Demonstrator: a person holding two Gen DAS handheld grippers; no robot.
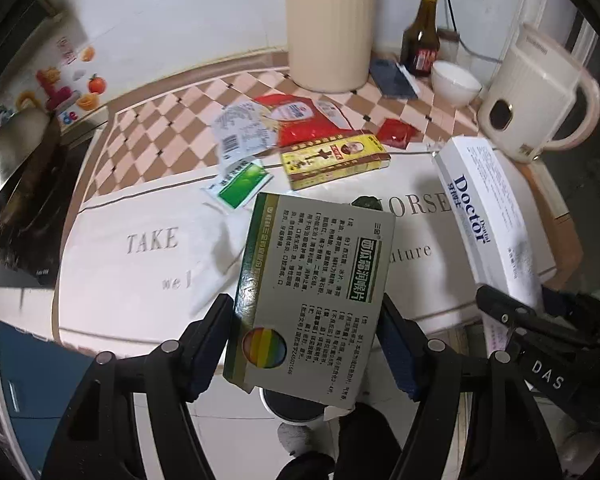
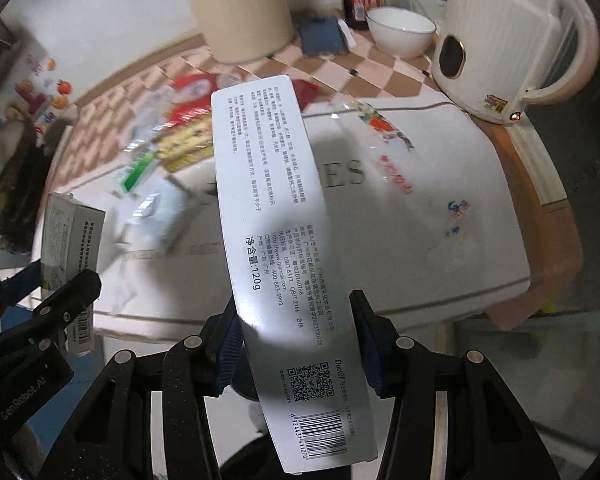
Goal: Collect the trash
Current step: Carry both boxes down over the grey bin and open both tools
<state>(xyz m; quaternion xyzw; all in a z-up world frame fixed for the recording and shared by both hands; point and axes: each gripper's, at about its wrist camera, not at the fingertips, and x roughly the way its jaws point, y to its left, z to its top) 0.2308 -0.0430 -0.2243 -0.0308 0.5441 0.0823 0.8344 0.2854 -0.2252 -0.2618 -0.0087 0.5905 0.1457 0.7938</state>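
Above the white mat point(image 1: 140, 264), my left gripper point(image 1: 306, 344) clamps the green lozenge box point(image 1: 316, 280). Beside it, my right gripper point(image 2: 296, 344) clamps the white toothpaste box point(image 2: 276, 220).

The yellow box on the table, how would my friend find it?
Start at the tall cream holder at the back of the checkered table. Come forward past the red wrapper; the yellow box lies flat beside it. It's the only yellow thing, with a dark red band and a small portrait.
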